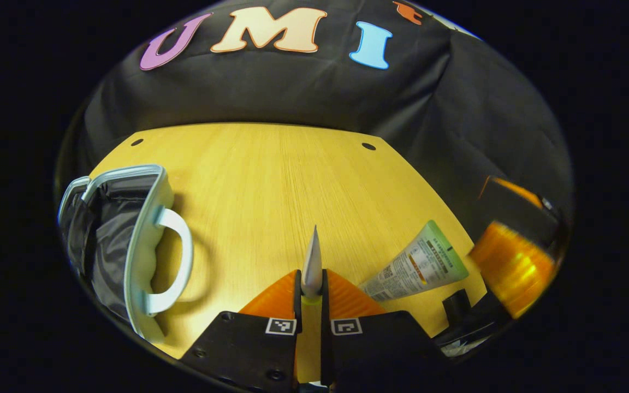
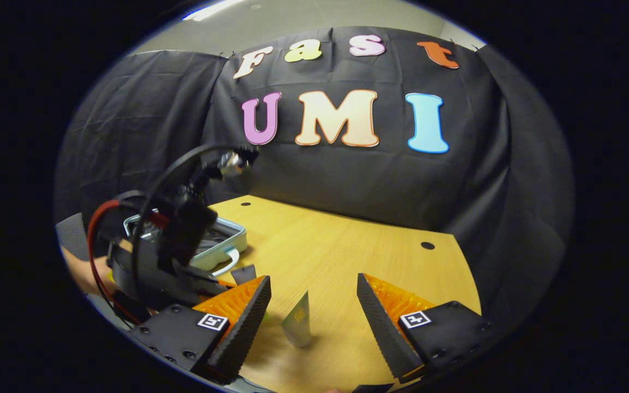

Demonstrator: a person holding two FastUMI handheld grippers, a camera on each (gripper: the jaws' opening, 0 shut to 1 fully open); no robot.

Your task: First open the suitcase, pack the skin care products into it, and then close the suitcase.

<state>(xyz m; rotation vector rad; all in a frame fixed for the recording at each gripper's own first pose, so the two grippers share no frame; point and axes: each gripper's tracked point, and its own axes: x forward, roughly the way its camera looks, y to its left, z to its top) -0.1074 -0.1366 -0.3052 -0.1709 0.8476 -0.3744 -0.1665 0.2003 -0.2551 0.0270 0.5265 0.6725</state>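
The left gripper, its fingers pinching a thin tube by the crimped end, sits right of the open suitcase, so the tube could slip out before reaching it, while the right gripper hangs spread over a green tube.

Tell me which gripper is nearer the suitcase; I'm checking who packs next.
Left. The left gripper, shut on a thin tube, is close beside the open suitcase; the right gripper hangs open farther off, over the green-capped tube on the table.
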